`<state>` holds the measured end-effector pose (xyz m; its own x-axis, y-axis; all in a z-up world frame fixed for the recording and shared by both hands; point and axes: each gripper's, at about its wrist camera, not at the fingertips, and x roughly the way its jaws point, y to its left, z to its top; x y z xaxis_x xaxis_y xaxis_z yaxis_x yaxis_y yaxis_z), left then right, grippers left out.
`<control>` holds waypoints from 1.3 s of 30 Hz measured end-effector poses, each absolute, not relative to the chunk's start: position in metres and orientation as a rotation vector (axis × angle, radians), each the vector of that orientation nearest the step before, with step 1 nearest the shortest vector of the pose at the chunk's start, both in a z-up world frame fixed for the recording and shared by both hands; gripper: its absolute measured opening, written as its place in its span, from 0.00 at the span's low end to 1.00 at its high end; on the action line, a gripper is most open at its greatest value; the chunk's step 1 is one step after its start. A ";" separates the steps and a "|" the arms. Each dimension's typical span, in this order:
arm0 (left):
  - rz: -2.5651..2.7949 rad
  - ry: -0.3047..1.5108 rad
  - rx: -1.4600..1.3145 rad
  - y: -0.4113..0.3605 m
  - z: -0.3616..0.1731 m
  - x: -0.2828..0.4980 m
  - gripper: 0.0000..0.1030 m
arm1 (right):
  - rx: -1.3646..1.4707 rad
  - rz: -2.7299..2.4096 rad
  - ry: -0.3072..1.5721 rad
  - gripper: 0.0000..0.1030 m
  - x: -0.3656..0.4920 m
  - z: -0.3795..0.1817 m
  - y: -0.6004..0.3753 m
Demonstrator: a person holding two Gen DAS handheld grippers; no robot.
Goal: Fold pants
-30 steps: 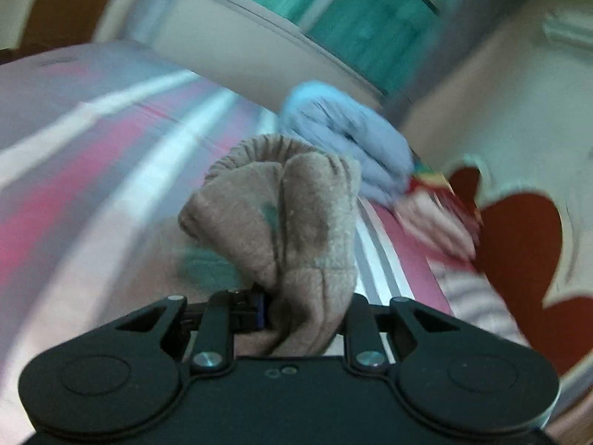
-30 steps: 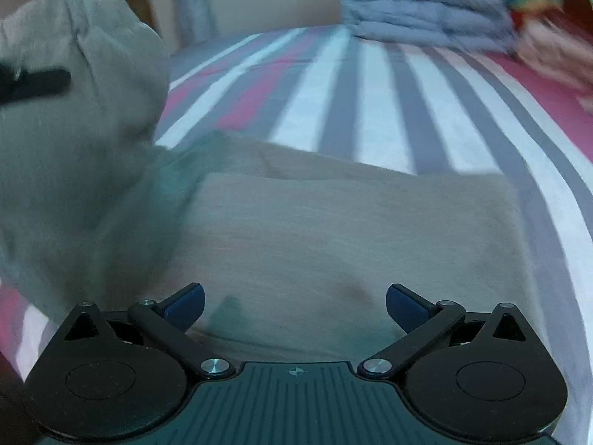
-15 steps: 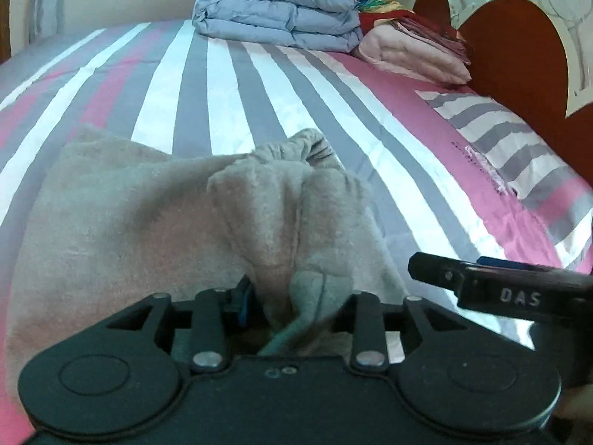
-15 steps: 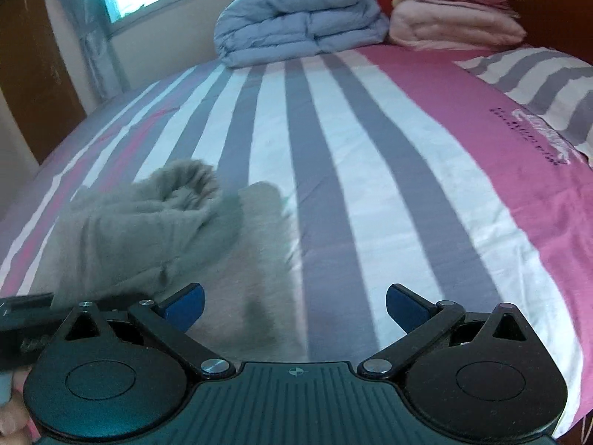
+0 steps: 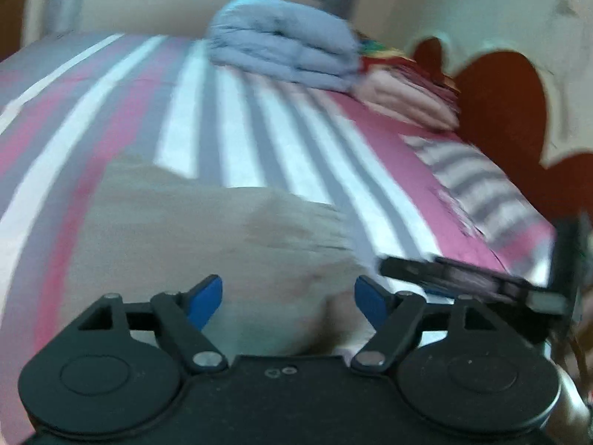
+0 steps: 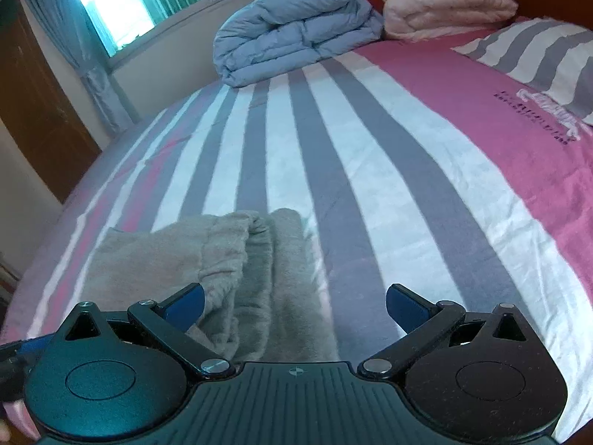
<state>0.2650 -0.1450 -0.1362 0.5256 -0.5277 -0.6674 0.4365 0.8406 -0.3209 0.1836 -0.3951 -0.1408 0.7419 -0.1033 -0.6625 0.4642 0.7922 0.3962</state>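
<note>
The grey-beige pants (image 5: 192, 230) lie folded on the striped bed, also in the right wrist view (image 6: 229, 270), where a bunched cuffed end lies on top of the flat layer. My left gripper (image 5: 287, 296) is open and empty just above the near part of the pants. My right gripper (image 6: 294, 304) is open and empty over the right edge of the pants. The right gripper also shows at the right of the blurred left wrist view (image 5: 470, 282).
The bed sheet (image 6: 370, 155) has pink, white and grey stripes. A folded blue duvet (image 6: 292, 26) and a pink blanket stack (image 6: 444, 7) lie at the far end. A striped pillow (image 6: 537, 52) and the red headboard (image 5: 519, 111) are on the right.
My left gripper was shut on a bunched part of the pants and carried it over onto the flat layer; it has now opened and let go. My right gripper stayed open.
</note>
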 end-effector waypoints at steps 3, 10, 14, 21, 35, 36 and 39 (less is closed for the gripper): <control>-0.459 0.852 -0.116 -0.120 -0.147 0.276 0.67 | 0.644 -0.271 0.714 1.00 0.191 -0.145 -0.391; -0.372 0.966 -0.128 -0.088 -0.193 0.291 0.65 | 0.799 -0.201 0.812 1.00 0.205 -0.171 -0.377; -0.375 0.955 -0.075 -0.098 -0.193 0.292 0.66 | 0.793 -0.207 0.794 0.99 0.210 -0.166 -0.375; -0.372 0.954 -0.088 -0.098 -0.195 0.288 0.71 | 0.687 -0.182 0.870 0.65 0.234 -0.160 -0.357; -0.369 0.914 -0.246 -0.076 -0.189 0.288 0.72 | 0.468 -0.113 0.658 0.44 0.235 -0.106 -0.315; -0.364 0.908 -0.264 -0.074 -0.187 0.288 0.73 | 0.426 -0.097 0.633 0.44 0.235 -0.095 -0.310; -0.370 0.908 -0.271 -0.076 -0.183 0.291 0.73 | 0.339 -0.093 0.578 0.44 0.231 -0.075 -0.308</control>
<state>0.2907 -0.0758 -0.1831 0.5595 -0.4222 -0.7133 0.1966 0.9036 -0.3806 0.2312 -0.3079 -0.0751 0.8353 0.0077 -0.5498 0.1805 0.9407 0.2874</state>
